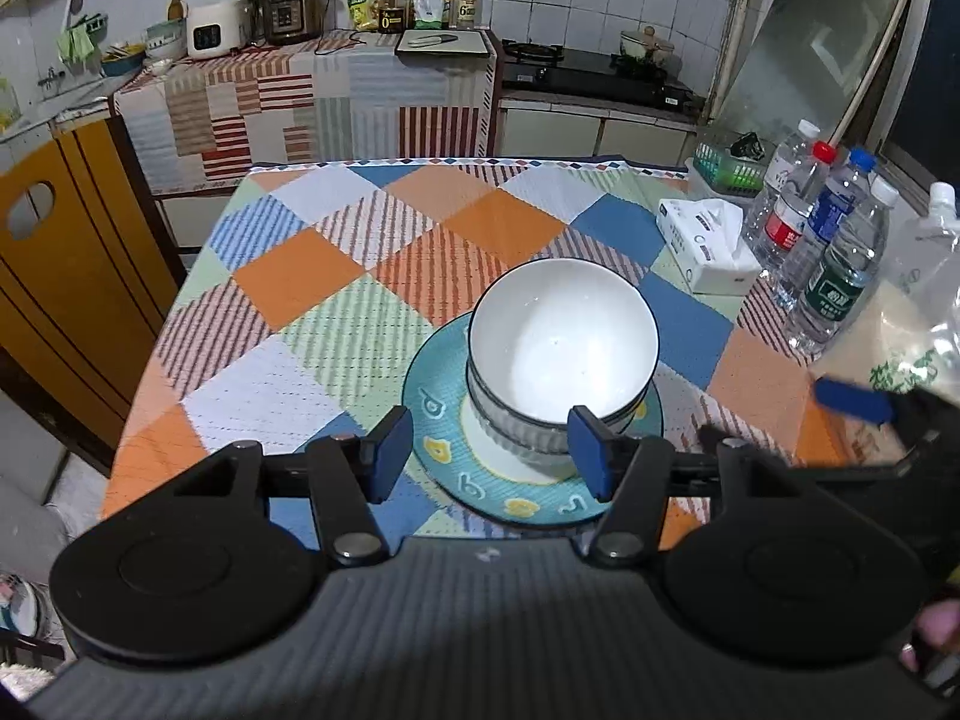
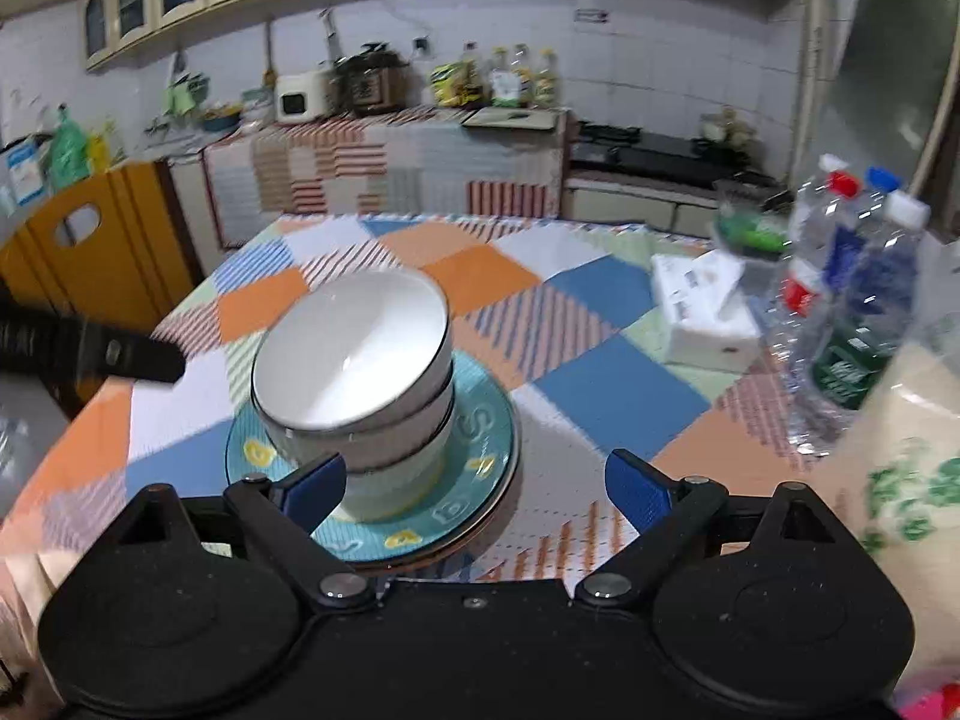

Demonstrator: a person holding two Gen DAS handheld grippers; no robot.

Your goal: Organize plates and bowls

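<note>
Judging by the layout, near the end of the job: white bowls (image 1: 561,348) nested in a stack on the teal plate (image 1: 429,405), in the near middle of the checked tablecloth (image 1: 336,276). Looks like a matter of checking and squaring the stack, not a fresh pick.

Note the left gripper (image 1: 492,453) spread wide and empty, low just in front of the plate, its right pad close against the lower bowl wall; whether touching cannot be told. Note the right gripper (image 2: 477,486) likewise spread and holding nothing, its left finger in front of the stack and its right finger over bare cloth beside the plate.

Watch the top bowl: seems to sit slightly tilted in the one beneath, its rim higher on the far side. To level it, nudge gently at the rim with one pad, straight down and never sideways, since glazed bowls probably slide on each other and on the plate. Steady the plate edge with the other gripper if anything shifts.

If backing off instead, lift clear first, then pull away, so that no finger hooks a rim or drags the plate.

Mind the right side: tissue pack (image 1: 702,246) and water bottles (image 1: 840,258) standing near, easy to topple with a wide swing.
</note>
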